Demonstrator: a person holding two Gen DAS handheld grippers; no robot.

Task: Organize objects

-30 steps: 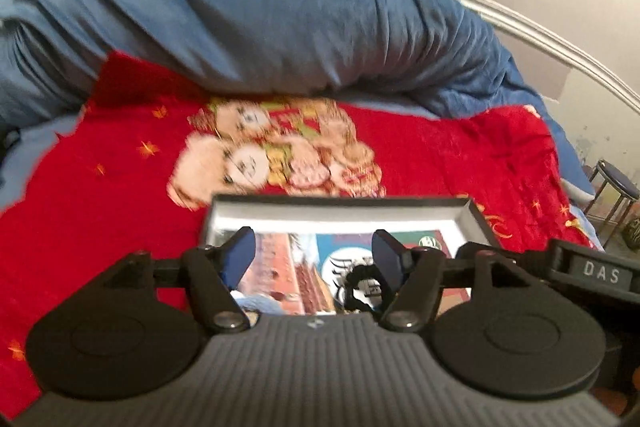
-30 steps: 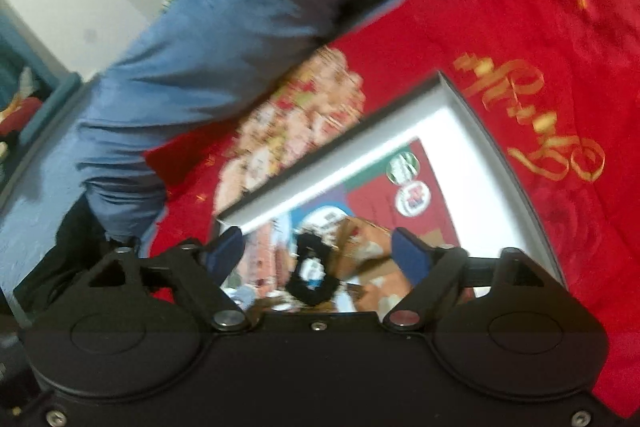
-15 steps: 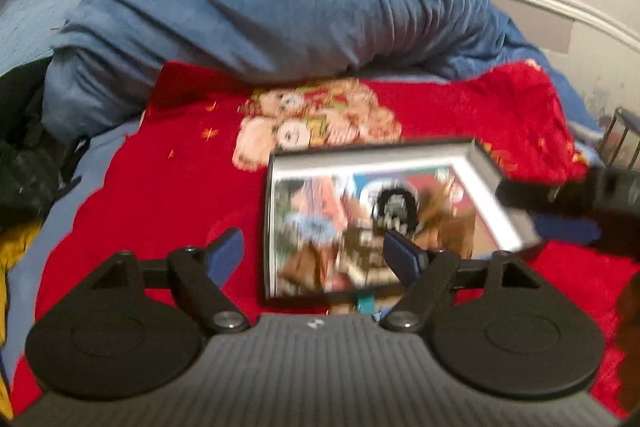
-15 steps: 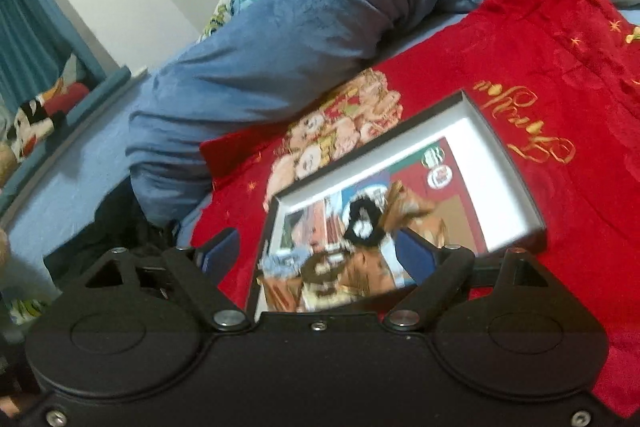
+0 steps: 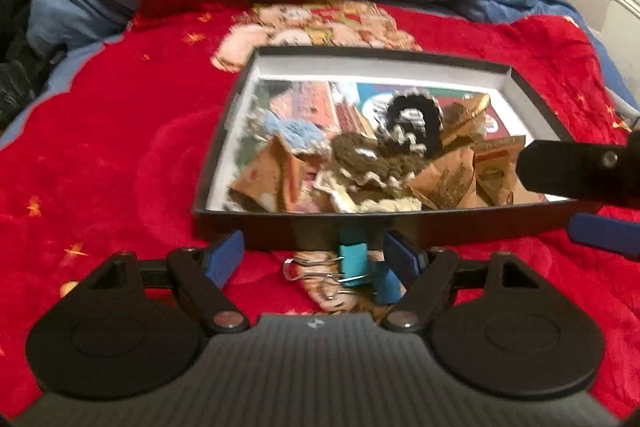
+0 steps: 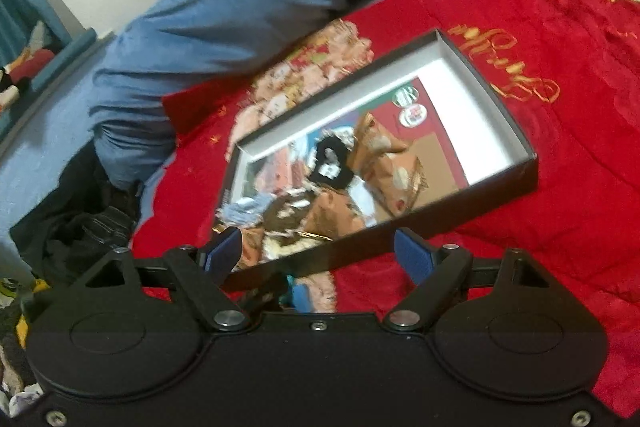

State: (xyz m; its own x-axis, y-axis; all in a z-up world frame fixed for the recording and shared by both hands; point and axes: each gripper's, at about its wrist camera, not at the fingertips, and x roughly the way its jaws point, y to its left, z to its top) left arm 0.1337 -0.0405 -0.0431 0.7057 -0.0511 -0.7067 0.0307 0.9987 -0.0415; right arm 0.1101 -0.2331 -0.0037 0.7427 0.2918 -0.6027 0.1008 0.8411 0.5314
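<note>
A shallow black box [image 5: 400, 227] with white inner walls lies open and flat, holding scrunchies [image 5: 412, 123] and brown packets [image 5: 460, 175]. Just beside its near wall lie teal binder clips [image 5: 352, 263].

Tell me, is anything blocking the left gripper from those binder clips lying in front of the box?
Nothing visible does. The binder clips lie on the red blanket just outside the box's near wall, between the open fingers of the left gripper, uncovered.
</note>
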